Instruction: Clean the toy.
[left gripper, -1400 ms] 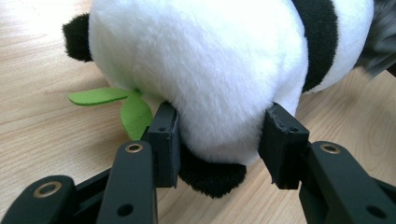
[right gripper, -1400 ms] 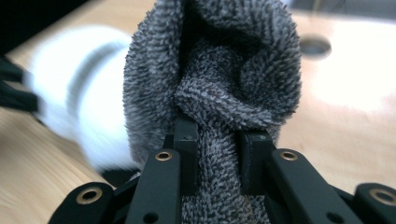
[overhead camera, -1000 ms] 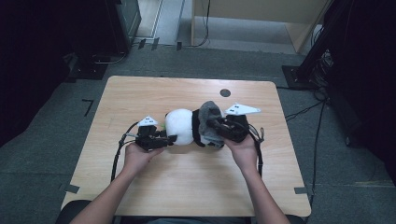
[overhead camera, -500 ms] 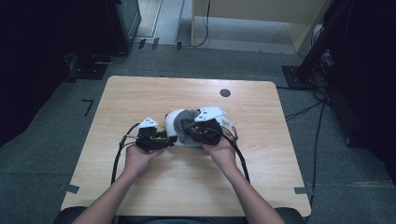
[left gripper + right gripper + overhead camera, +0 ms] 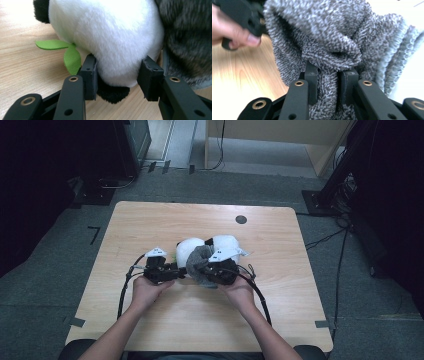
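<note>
Near the middle of the wooden surface point(image 5: 150, 225), a plush panda point(image 5: 190, 251) lies with a grey cloth point(image 5: 199, 262) draped against its near side. Left hand-held gripper point(image 5: 176, 271): held by the left hand point(image 5: 147, 290), it points toward the panda from the person's left; its jaws stand partly apart and press on the toy's white underside. Seen along these jaws in the left gripper view, the left hand-held gripper point(image 5: 117, 77) clamps the rounded white body of the panda point(image 5: 110, 37), with a black limb point(image 5: 112, 93) showing below between the jaws, two green felt leaves point(image 5: 67, 51) lying on the surface point(image 5: 22, 70) just beside the toy, and the cloth point(image 5: 187, 42) touching the panda on the far side. Right hand-held gripper point(image 5: 210, 270): held by the right hand point(image 5: 240, 292), it sits against the cloth, close beside the left one. Seen in the right gripper view, the right hand-held gripper point(image 5: 329, 82) has its jaws nearly together, pinching a fold of the looped grey cloth point(image 5: 324, 37), which bunches above the jaws; the left hand point(image 5: 229, 32) and part of its black gripper body appear at the upper left, above the surface point(image 5: 242, 72). A cable point(image 5: 125, 287) trails from the left gripper toward the near edge of the surface.
</note>
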`<state>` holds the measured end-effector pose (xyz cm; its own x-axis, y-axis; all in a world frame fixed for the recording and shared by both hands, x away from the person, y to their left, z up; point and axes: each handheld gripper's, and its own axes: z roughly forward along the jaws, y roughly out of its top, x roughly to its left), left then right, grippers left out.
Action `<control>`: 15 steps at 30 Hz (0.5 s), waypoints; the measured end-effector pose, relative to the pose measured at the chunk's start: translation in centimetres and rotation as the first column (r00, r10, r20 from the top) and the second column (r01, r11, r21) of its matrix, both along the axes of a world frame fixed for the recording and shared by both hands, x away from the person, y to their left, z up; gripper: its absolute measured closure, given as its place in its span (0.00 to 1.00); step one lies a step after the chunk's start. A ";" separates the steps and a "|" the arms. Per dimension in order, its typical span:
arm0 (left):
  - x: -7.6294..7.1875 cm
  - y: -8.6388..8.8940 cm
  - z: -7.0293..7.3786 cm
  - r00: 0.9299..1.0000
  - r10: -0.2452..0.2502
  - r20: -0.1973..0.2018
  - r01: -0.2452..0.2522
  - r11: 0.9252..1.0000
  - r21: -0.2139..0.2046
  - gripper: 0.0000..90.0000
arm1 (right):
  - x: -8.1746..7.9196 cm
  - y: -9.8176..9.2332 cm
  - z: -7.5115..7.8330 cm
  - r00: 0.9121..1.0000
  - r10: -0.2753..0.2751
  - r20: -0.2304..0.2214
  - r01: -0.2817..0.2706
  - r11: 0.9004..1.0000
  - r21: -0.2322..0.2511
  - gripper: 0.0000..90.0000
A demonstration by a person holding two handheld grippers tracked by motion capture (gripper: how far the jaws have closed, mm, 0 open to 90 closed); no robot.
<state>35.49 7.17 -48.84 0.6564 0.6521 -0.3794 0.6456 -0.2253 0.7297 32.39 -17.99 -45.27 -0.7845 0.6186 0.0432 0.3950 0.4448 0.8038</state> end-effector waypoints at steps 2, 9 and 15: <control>0.1 0.0 0.0 1.000 -0.002 -0.002 0.002 1.000 -0.004 0.62 | -0.2 -0.3 -0.4 1.000 0.004 -0.016 -0.004 1.000 -0.005 0.82; 0.2 -0.1 0.3 1.000 -0.010 -0.008 0.010 1.000 0.014 0.62 | -0.8 -0.4 -2.0 0.998 0.004 -0.059 -0.007 0.999 -0.054 0.83; 0.3 -0.1 0.2 1.000 -0.009 -0.013 0.009 1.000 0.013 0.63 | -0.7 -0.8 -3.6 0.995 -0.018 -0.098 0.008 0.994 -0.107 0.84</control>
